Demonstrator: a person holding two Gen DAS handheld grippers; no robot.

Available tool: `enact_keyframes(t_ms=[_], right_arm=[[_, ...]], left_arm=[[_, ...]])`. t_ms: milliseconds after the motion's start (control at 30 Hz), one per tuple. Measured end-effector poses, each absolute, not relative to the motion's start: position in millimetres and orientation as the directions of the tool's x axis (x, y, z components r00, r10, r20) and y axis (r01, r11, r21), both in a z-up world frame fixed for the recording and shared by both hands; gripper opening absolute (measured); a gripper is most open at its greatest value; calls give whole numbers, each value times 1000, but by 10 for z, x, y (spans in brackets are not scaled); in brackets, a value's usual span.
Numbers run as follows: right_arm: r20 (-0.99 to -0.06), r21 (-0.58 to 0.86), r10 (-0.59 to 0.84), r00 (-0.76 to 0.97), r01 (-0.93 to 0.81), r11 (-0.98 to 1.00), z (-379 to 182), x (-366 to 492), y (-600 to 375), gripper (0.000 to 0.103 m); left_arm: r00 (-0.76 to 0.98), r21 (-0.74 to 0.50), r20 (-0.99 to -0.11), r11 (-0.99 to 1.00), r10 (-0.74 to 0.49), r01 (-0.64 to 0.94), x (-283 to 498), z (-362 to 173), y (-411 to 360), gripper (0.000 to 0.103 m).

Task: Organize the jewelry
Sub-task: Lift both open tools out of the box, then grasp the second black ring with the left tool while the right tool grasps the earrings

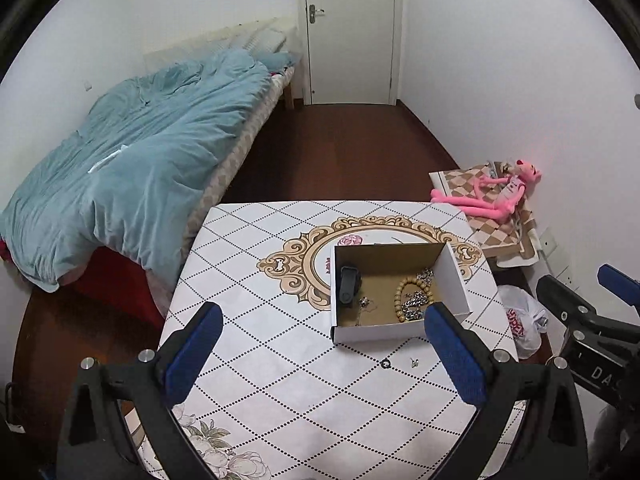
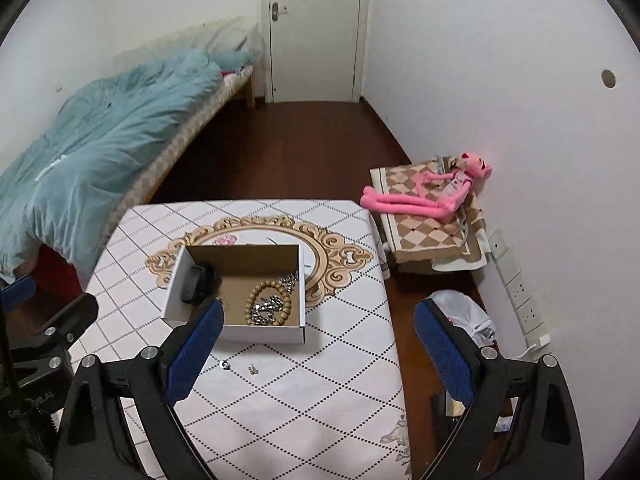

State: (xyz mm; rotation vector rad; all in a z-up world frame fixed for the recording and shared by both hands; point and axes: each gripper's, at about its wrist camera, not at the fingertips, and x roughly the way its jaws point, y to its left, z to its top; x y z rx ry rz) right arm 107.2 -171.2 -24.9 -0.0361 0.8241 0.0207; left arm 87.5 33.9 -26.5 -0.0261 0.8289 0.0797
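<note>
On the worktop (image 1: 280, 400) seen from the left wrist, the white box (image 1: 396, 332) sat near the middle, open-topped so pieces could be dropped straight in. It already held a wooden bead bracelet (image 1: 402, 294), a silver chain (image 1: 416, 306) and a black clip-like item (image 1: 349, 286). A small ring (image 1: 386, 364) and a tiny earring (image 1: 414, 362) lay just outside its near wall, probably the pieces left to collect. The left gripper (image 1: 320, 364) hovered with fingers wide and empty.

From the right wrist, the right gripper (image 2: 318, 352) likewise hung spread and empty above the worktop's right edge, the ring (image 2: 225, 365) and earring (image 2: 252, 369) lying near its left finger (image 2: 196, 352).
</note>
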Motion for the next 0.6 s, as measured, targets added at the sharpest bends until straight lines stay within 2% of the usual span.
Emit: enact_keyframes(t_ms=[200, 367, 400, 533, 600], right_arm=[[-762, 20, 32, 647, -25, 999, -400, 1086, -1731, 98], [-850, 70, 95, 517, -67, 995, -1150, 1217, -1604, 97], [-858, 77, 104, 502, -74, 994, -1276, 1233, -1569, 93], [-899, 107, 143, 414, -111, 988, -1891, 1326, -1353, 56], [-907, 108, 146, 395, -118, 987, -2084, 1360, -1267, 51]], left_arm=[[633, 9, -770, 993, 82, -118, 911, -461, 379, 103], [525, 56, -841, 986, 133, -160, 1004, -1073, 510, 103], [501, 68, -854, 984, 143, -165, 1022, -1198, 532, 103], [406, 100, -899, 979, 165, -177, 1052, -1652, 617, 103], [366, 104, -916, 978, 166, -183, 1058, -1823, 671, 103]])
